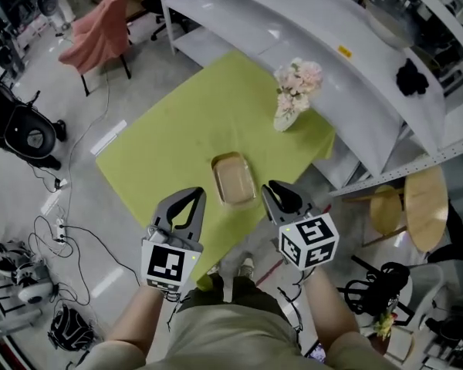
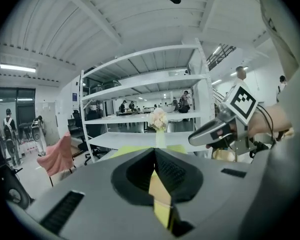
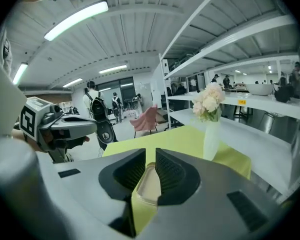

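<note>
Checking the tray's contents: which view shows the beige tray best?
The head view: the whole beige tray lies on the green cloth. The right gripper view shows a sliver between its jaws; the left gripper view shows none.

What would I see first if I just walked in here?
The bright yellow-green tablecloth jumps out first against the grey floor. At its far corner stands a vase of pink flowers, and near its front edge lies a shallow tan tray. The left tongs and the right tongs hang close to the tray, one on each side.
</note>
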Motion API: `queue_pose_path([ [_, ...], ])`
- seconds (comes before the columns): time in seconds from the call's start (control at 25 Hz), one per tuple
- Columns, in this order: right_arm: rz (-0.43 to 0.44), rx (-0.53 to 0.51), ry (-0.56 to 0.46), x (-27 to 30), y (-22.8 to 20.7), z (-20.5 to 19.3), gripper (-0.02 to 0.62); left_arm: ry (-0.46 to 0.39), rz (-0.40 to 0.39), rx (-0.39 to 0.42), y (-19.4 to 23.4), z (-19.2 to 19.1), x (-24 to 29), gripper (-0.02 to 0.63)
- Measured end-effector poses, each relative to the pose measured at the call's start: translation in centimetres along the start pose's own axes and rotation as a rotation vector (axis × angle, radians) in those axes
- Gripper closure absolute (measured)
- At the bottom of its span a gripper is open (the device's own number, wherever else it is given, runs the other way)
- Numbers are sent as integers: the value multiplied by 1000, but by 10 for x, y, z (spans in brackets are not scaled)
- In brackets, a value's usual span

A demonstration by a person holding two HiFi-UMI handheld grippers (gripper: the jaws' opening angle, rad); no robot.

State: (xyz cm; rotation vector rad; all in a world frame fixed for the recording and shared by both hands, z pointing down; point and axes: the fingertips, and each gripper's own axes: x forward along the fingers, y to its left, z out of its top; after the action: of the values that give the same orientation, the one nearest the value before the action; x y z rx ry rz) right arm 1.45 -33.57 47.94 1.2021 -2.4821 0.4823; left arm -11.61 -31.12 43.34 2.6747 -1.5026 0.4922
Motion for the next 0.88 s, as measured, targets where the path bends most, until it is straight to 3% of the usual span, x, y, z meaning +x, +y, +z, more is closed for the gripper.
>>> queue_pose_path([
  [0.48, 1, 84, 217, 88, -35, -97, 514, 150, -41, -51, 8, -77, 53, 599],
  [0.88, -40, 140, 371, 114, -57, -168, 500, 232, -75, -103, 2, -128, 68, 599],
])
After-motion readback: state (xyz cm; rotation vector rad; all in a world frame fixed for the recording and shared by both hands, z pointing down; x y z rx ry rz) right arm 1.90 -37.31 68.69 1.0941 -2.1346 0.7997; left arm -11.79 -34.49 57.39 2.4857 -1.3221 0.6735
